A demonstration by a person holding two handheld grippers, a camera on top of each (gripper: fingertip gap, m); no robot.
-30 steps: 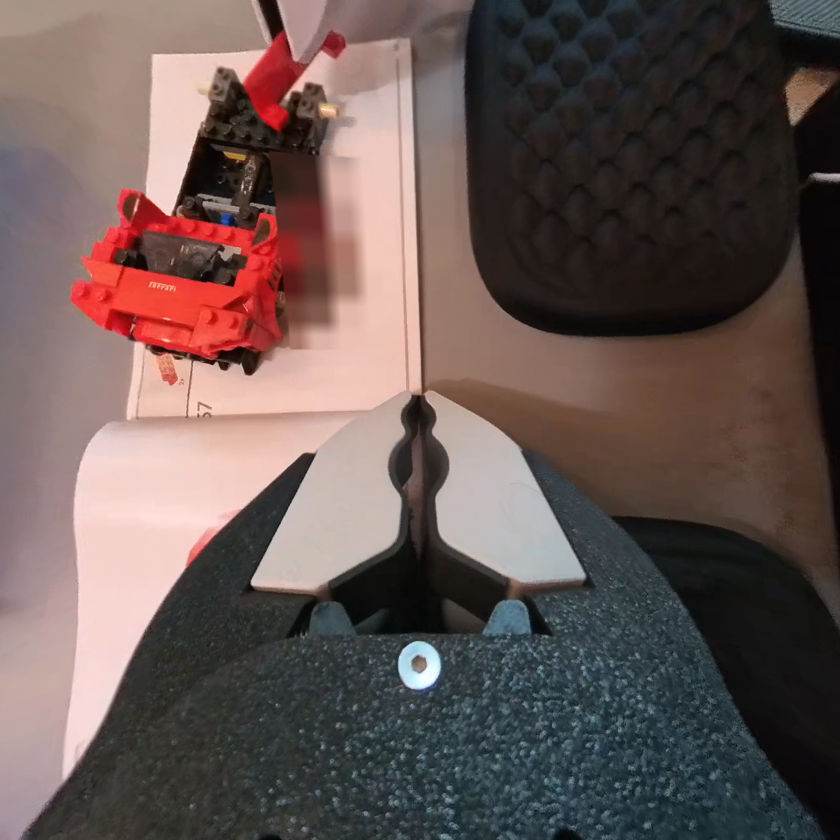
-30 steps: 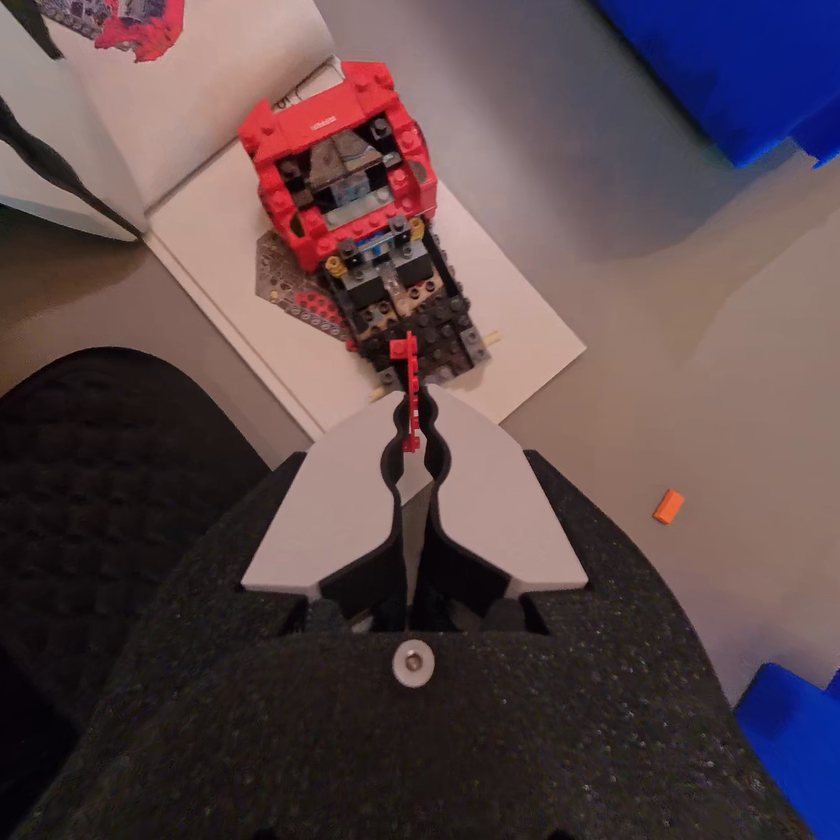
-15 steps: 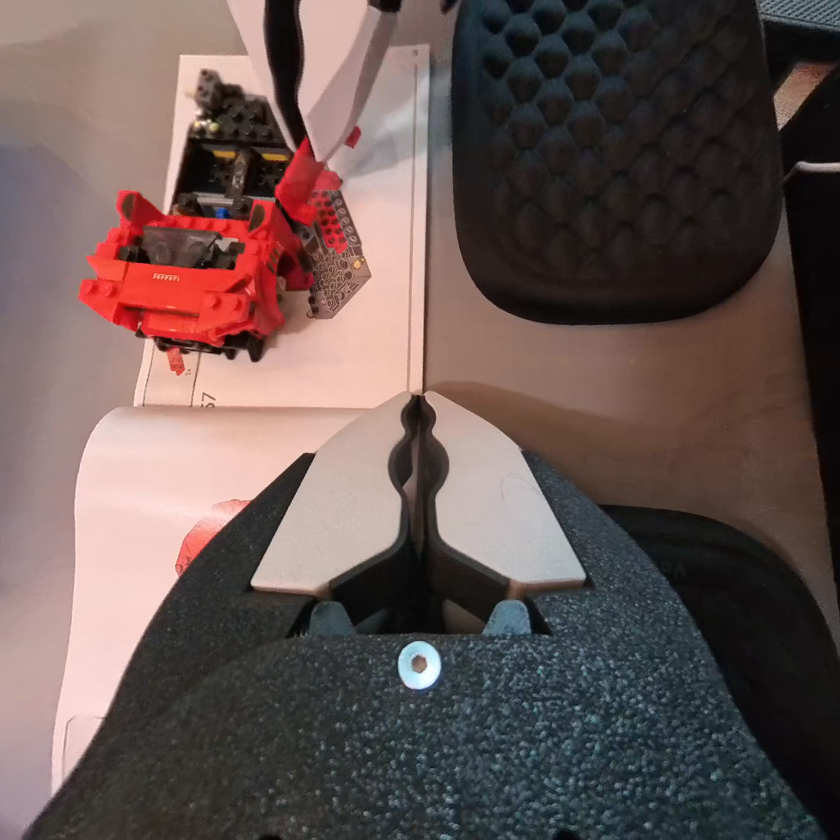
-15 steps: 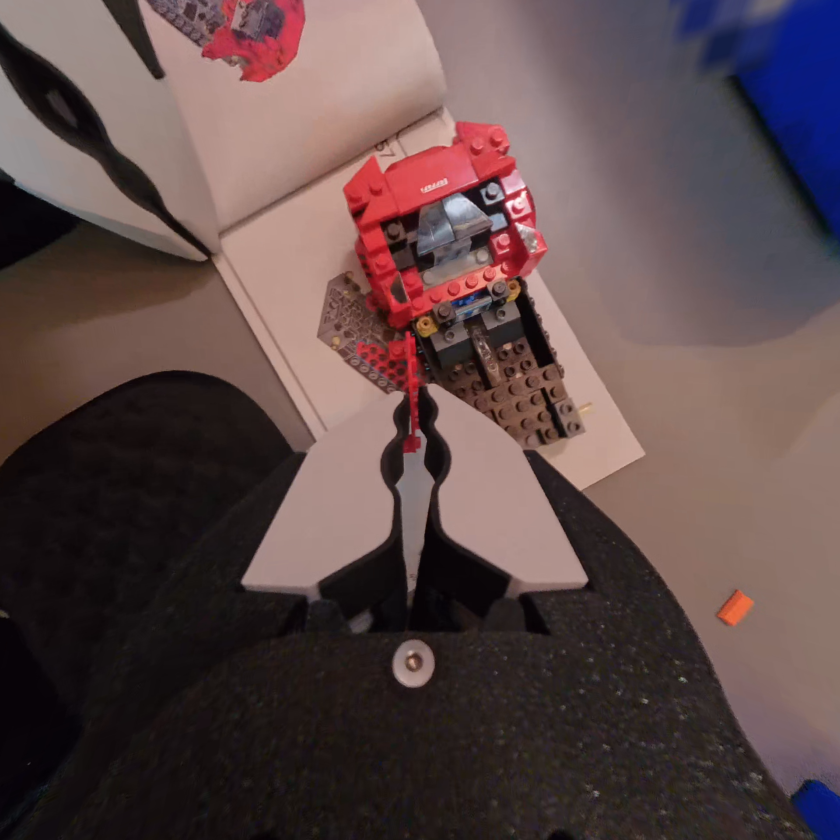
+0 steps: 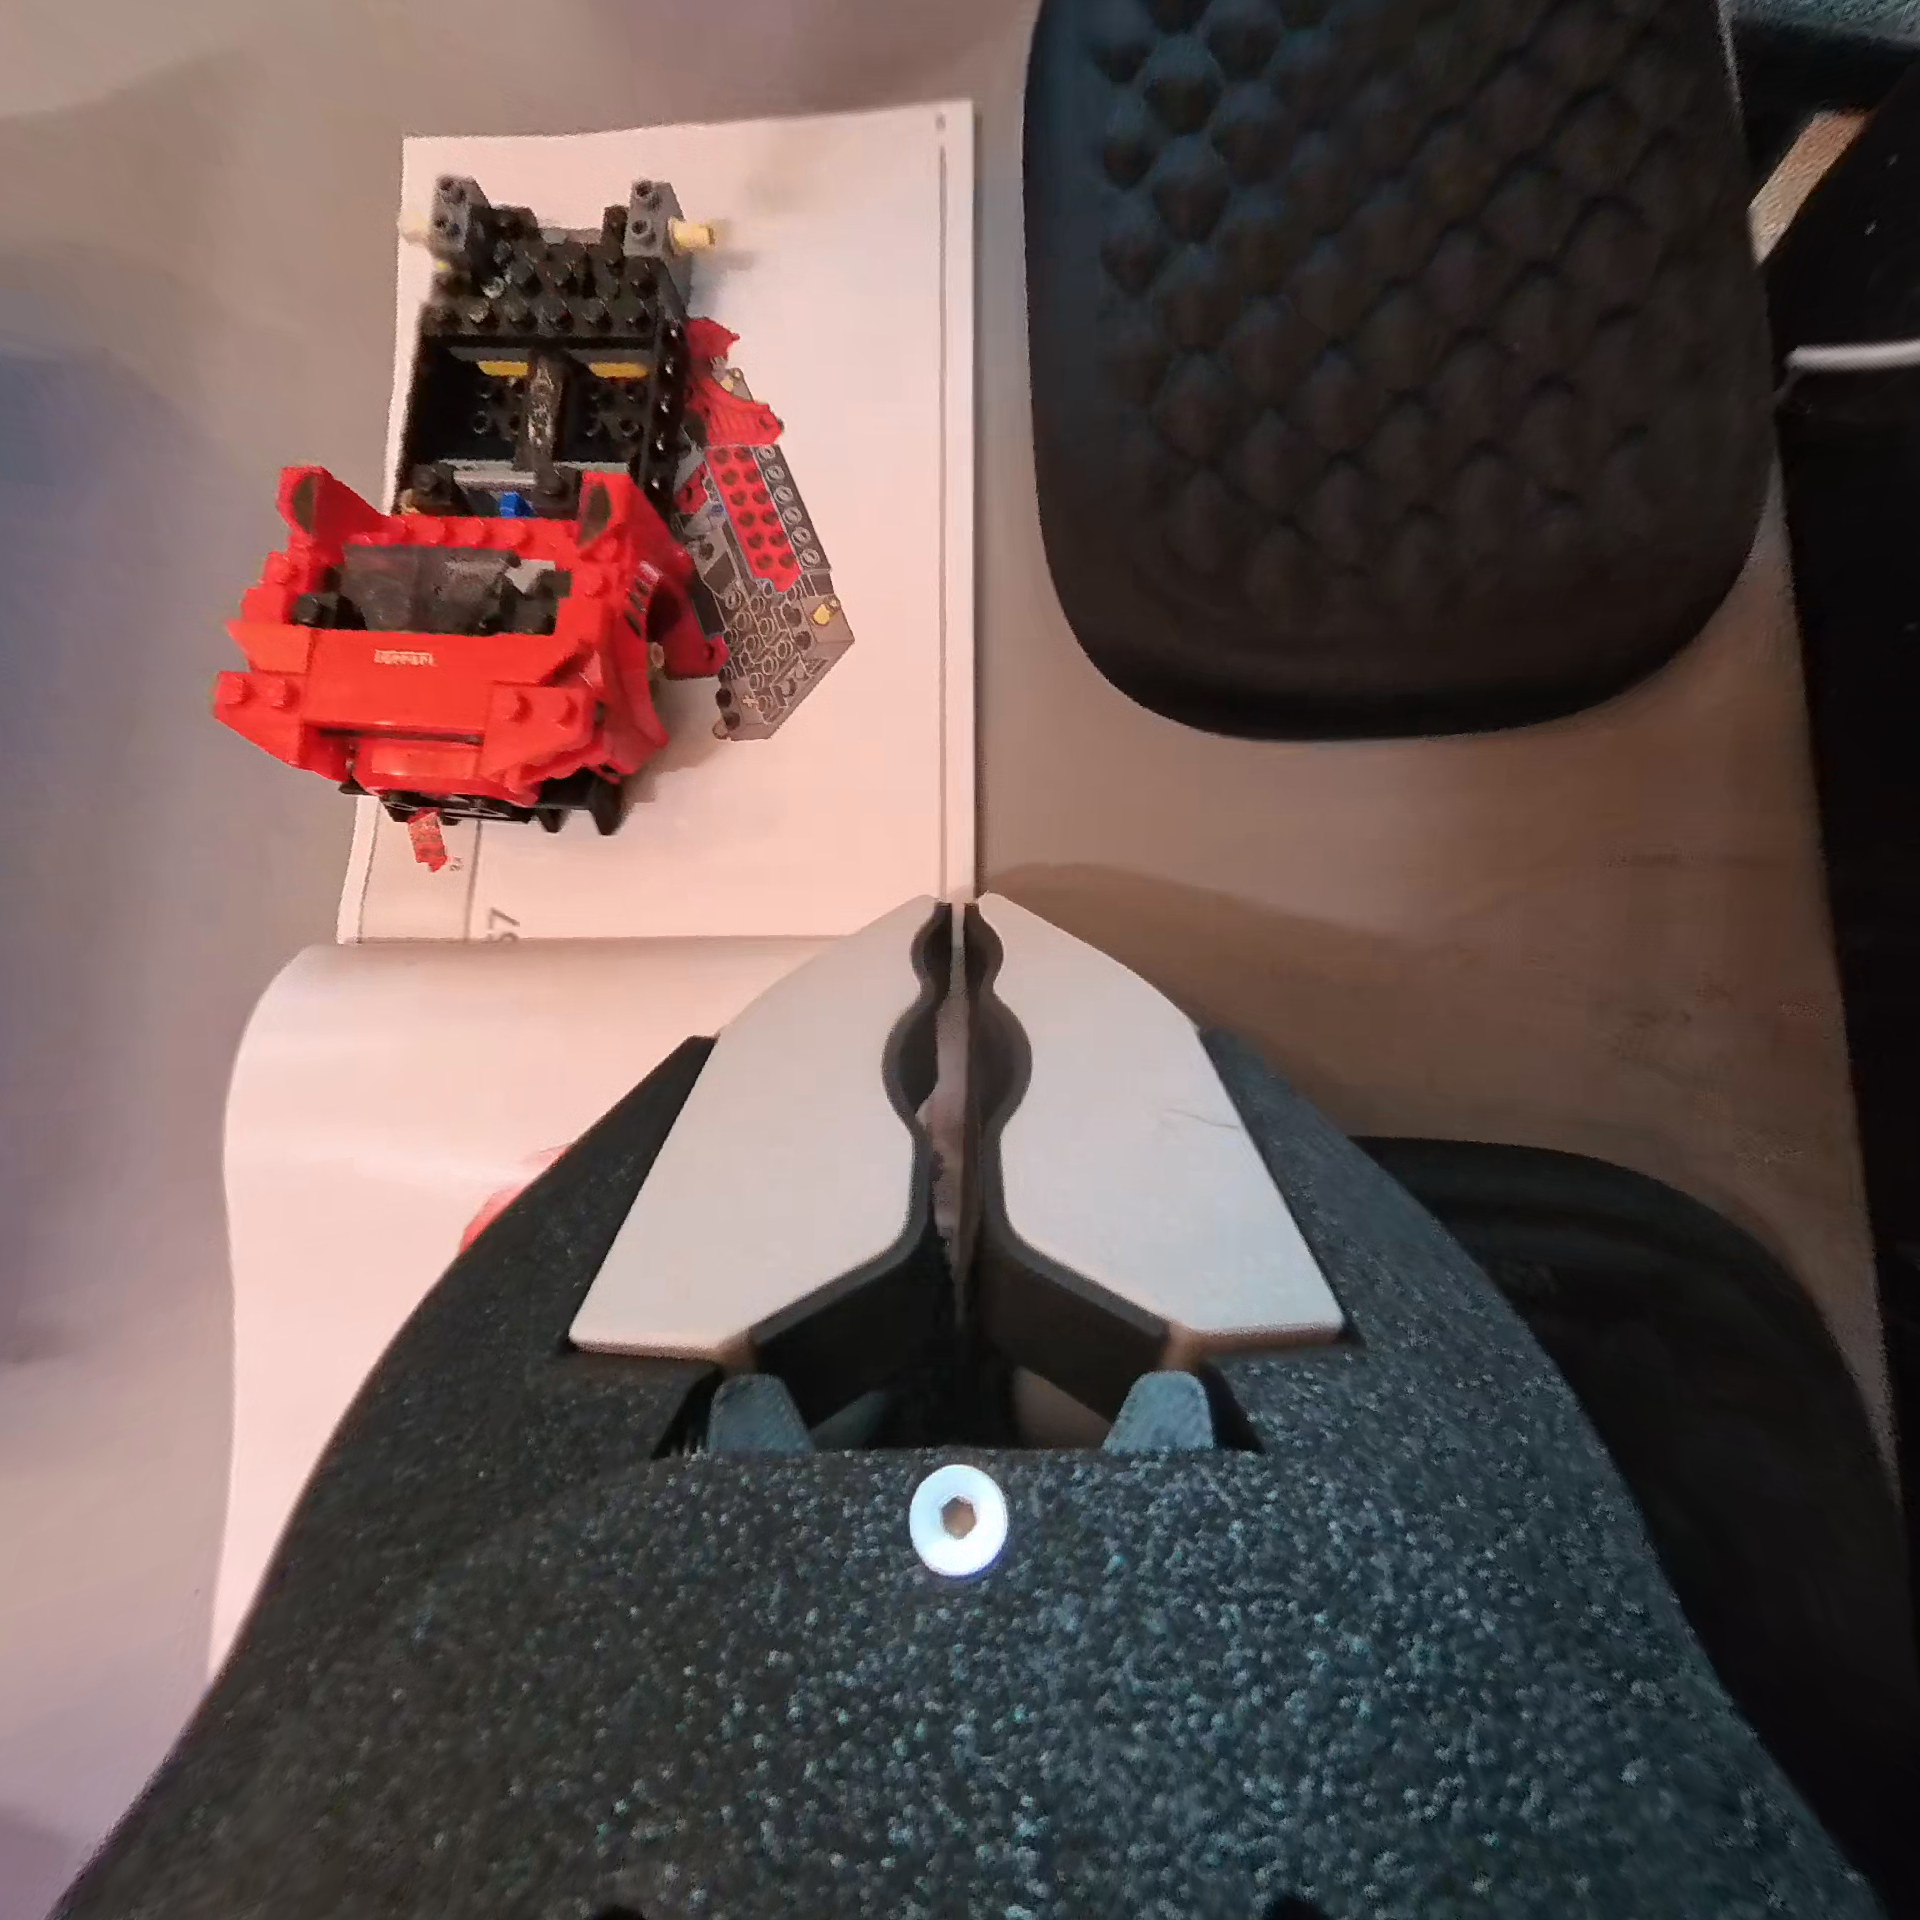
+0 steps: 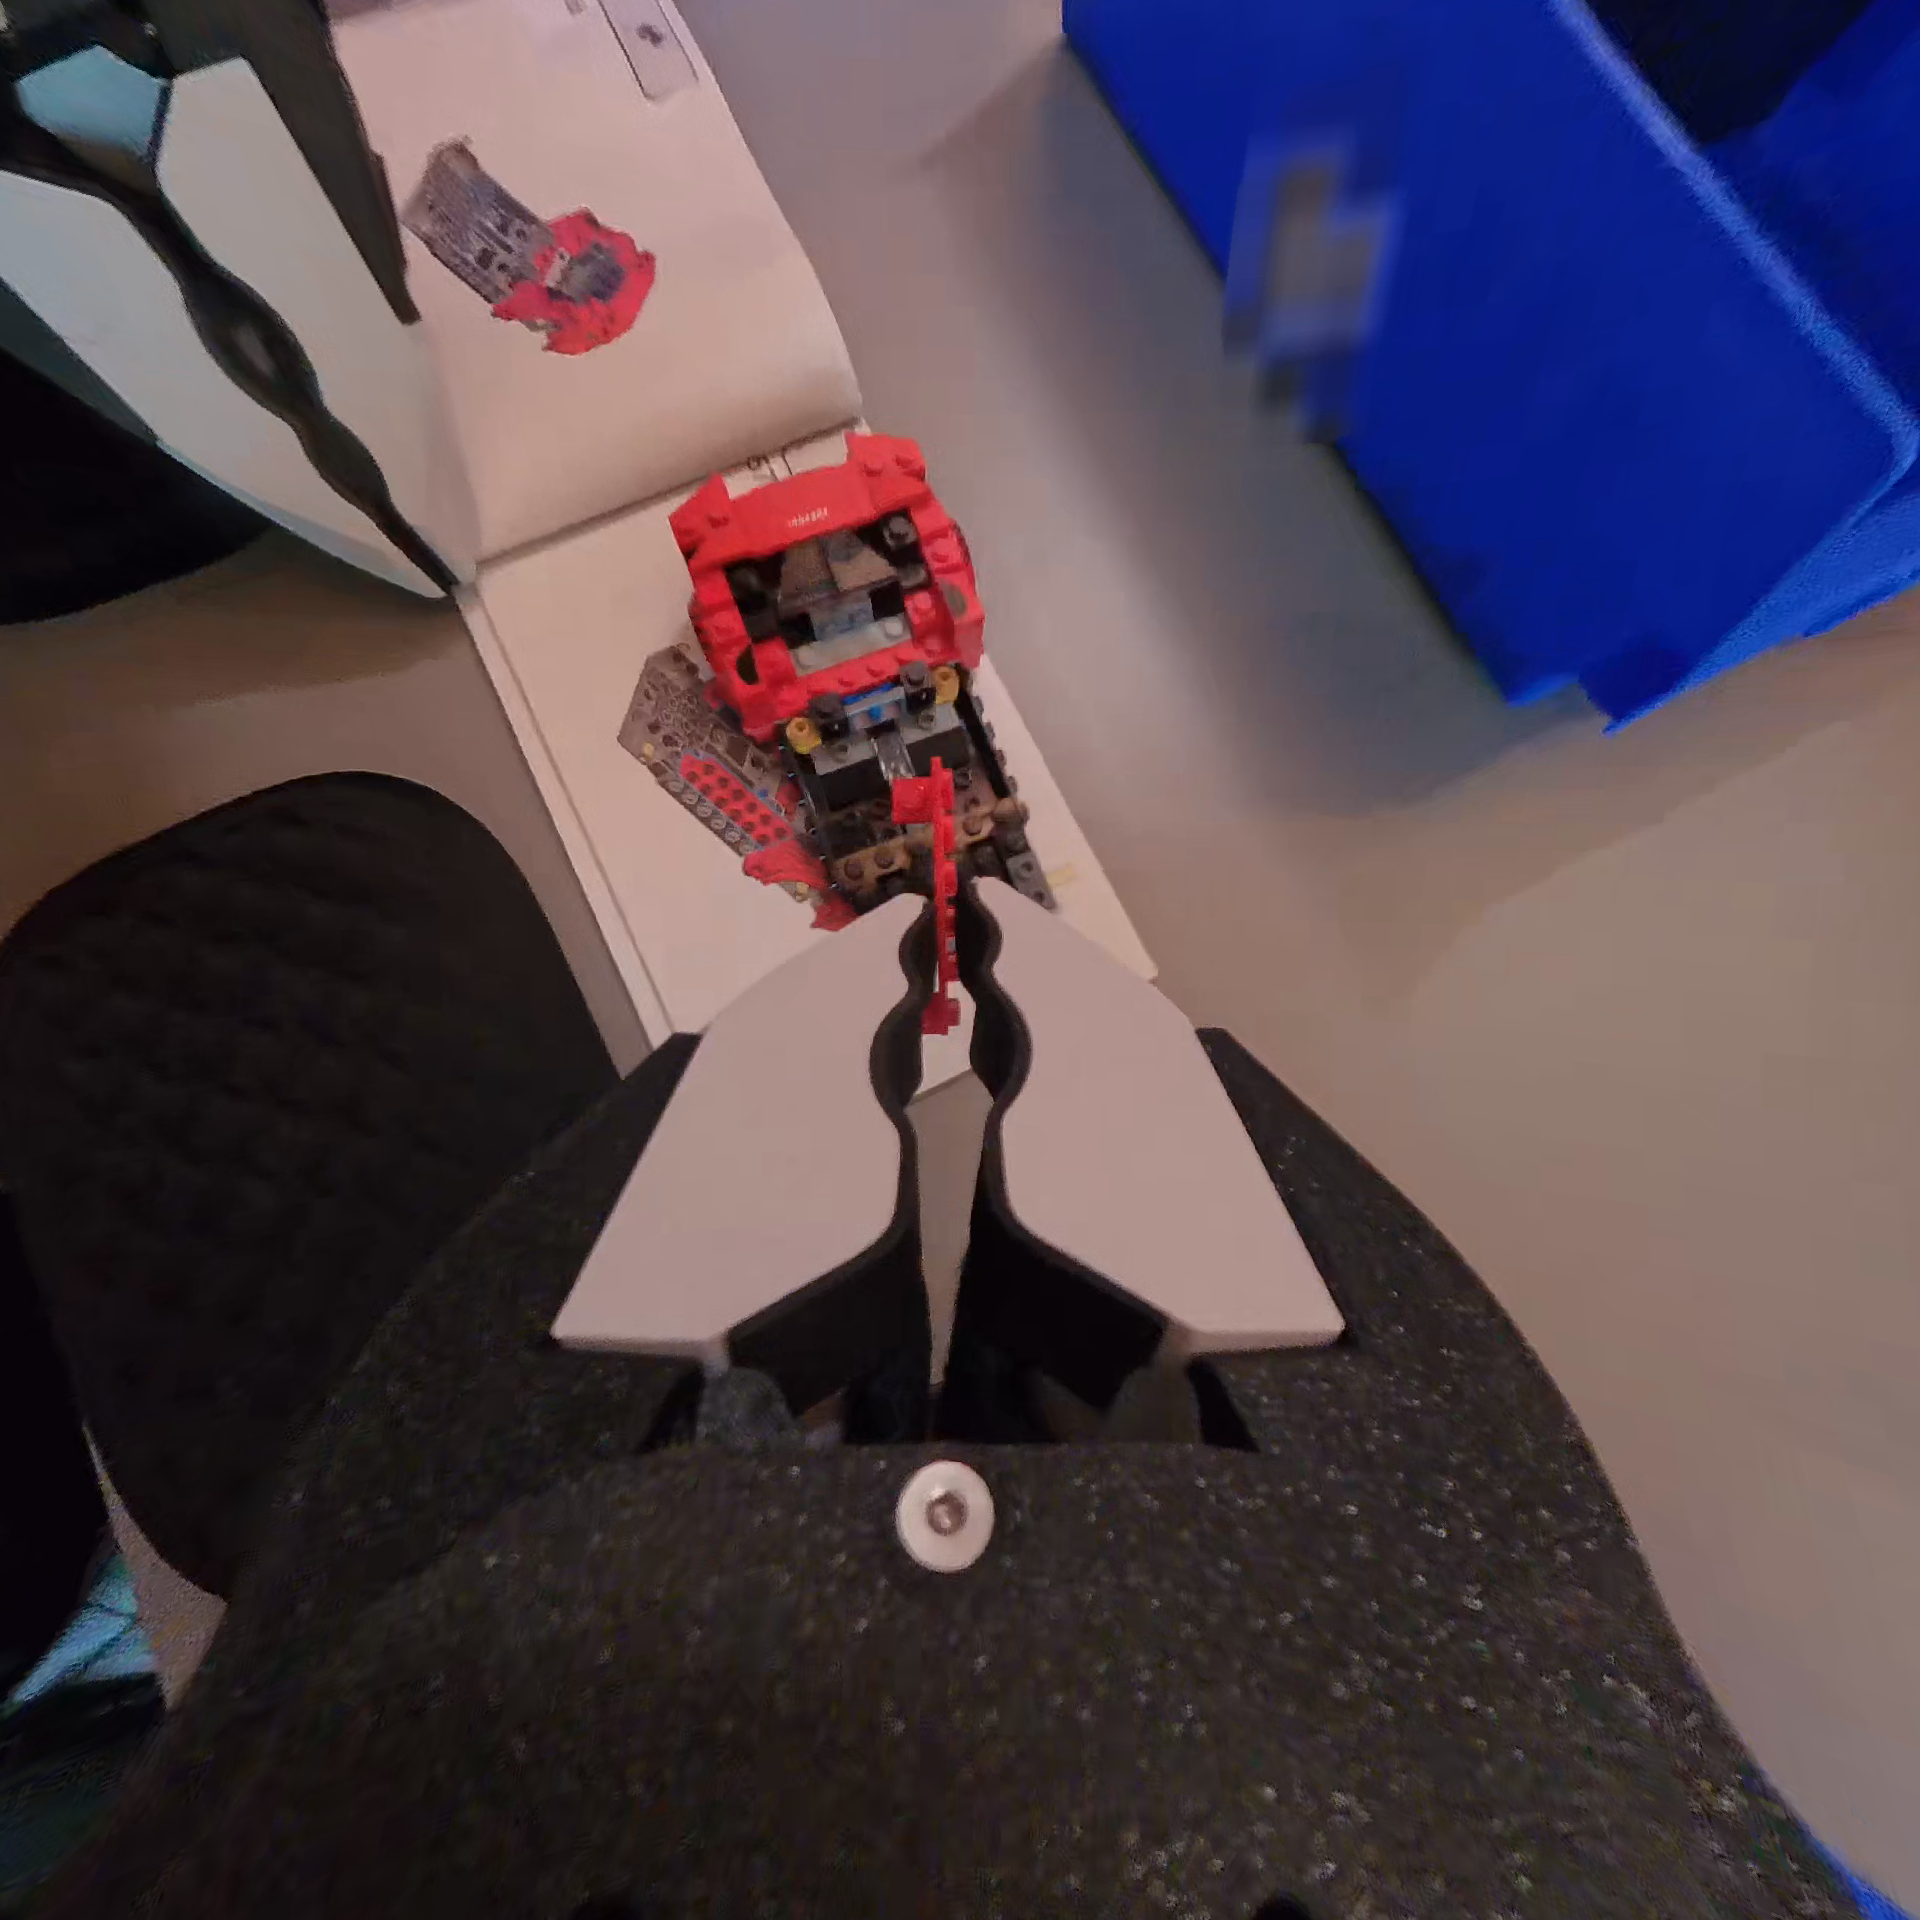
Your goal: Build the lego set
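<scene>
Right gripper [image 6: 943, 914]: jaws clenched on a thin red piece [image 6: 938, 883], which stuck out forward past the tips, its long axis running along the jaws and straight toward the model.
Left gripper [image 5: 956, 914]: jaws pressed together with nothing between them, hanging over the near edge of the instruction booklet [image 5: 831, 312], well apart from the build.
Lego car [image 6: 842, 665]: half built, lying on the open booklet on the worktop [image 6: 1455, 1039]; red bodywork at the far end, open black studded chassis at the end nearer the right gripper.
Key relation: the chassis lay directly ahead of the right jaws, and the free end of the red piece overlapped it in the right wrist view; whether it touched the studs could not be told. The car's long axis was roughly in line with the held piece.
Nearer hand: the right one by a clear margin; from the left wrist view the car sat off toward the far left corner of the page.
Likely step: seating the red piece on the rear black plates, which probably called for a short push forward and down.
Risk: the car looked unsteadied, so it might slide on the paper.
Surroundings: a black padded cushion [image 5: 1403, 364] beside the booklet, a blue bin [image 6: 1507, 364] toward the worktop's far right.
</scene>
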